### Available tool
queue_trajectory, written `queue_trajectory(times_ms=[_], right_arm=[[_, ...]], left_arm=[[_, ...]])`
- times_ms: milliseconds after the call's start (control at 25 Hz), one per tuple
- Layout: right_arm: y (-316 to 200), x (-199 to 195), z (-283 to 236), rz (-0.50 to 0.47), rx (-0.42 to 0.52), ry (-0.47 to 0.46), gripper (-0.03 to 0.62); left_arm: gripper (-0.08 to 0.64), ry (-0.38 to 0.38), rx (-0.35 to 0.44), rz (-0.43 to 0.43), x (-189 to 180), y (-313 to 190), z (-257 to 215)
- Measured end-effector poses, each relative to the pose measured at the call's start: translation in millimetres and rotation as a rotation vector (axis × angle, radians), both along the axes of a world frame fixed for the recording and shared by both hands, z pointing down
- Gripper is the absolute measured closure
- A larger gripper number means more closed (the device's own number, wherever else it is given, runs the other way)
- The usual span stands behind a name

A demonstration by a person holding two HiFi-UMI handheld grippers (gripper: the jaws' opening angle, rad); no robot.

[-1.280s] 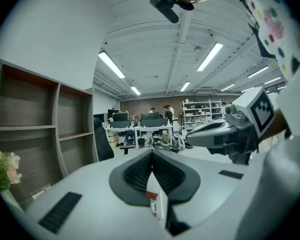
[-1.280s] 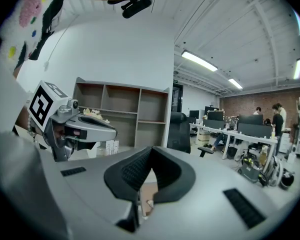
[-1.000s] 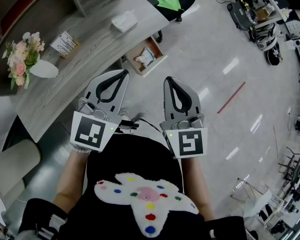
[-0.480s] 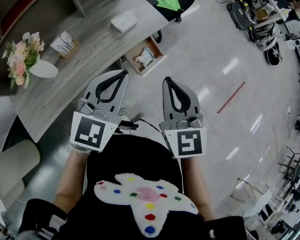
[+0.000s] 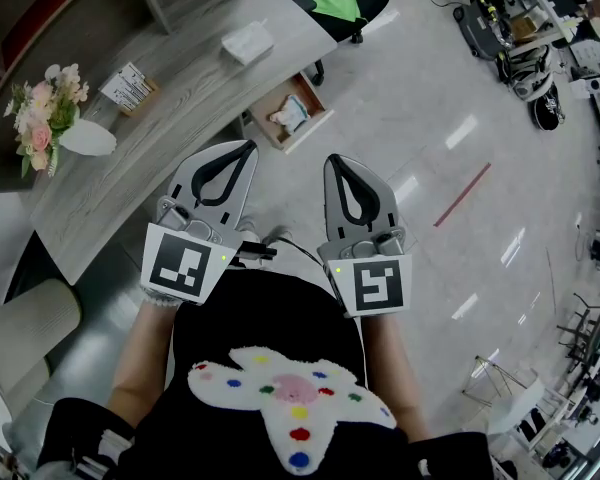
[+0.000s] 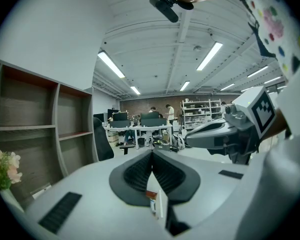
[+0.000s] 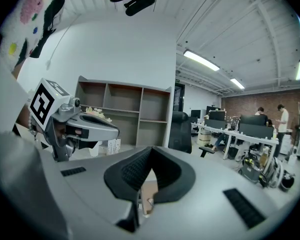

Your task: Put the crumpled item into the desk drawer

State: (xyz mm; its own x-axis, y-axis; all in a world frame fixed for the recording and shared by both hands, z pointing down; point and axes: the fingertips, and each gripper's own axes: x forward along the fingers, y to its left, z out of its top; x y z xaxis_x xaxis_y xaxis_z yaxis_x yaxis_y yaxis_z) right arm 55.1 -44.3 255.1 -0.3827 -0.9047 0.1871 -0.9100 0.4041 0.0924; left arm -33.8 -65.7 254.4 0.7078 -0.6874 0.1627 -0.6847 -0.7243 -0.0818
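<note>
In the head view both grippers are held side by side at waist height, over the floor in front of the grey wooden desk (image 5: 170, 118). My left gripper (image 5: 248, 146) is shut with nothing in it, and its jaws (image 6: 152, 152) meet tip to tip. My right gripper (image 5: 334, 159) is also shut and empty, as the right gripper view (image 7: 151, 160) shows. Ahead of them the desk drawer (image 5: 272, 96) stands pulled open. A crumpled white and blue item (image 5: 294, 113) lies inside it. A white folded item (image 5: 248, 40) rests on the desk top.
On the desk stand a white vase of pink flowers (image 5: 46, 108) and a small printed card (image 5: 130, 87). A black chair with a green cloth (image 5: 340, 3) is beyond the desk's end. Shelves (image 7: 125, 111) and office desks with people (image 7: 260, 129) are farther off.
</note>
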Motion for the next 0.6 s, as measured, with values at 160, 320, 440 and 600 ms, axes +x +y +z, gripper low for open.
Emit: queue_trajectory(times_ms=[160, 320, 440, 600], right_arm=[[-0.1, -0.2, 1.1, -0.001, -0.005, 0.001, 0.589], [0.0, -1.1, 2.9, -0.006, -0.008, 0.005, 0.589], [-0.8, -1.8, 3.8, -0.009, -0.011, 0.007, 0.588], [-1.6, -1.6, 3.5, -0.015, -0.010, 0.010, 0.588]], left_arm=[[0.549, -0.001, -0.002, -0.001, -0.4, -0.1, 0.6], [0.549, -0.007, -0.004, 0.000, -0.6, 0.2, 2.2], [0.549, -0.003, -0.004, -0.002, -0.6, -0.6, 2.3], [0.549, -0.005, 0.000, -0.002, 0.7, -1.2, 1.8]])
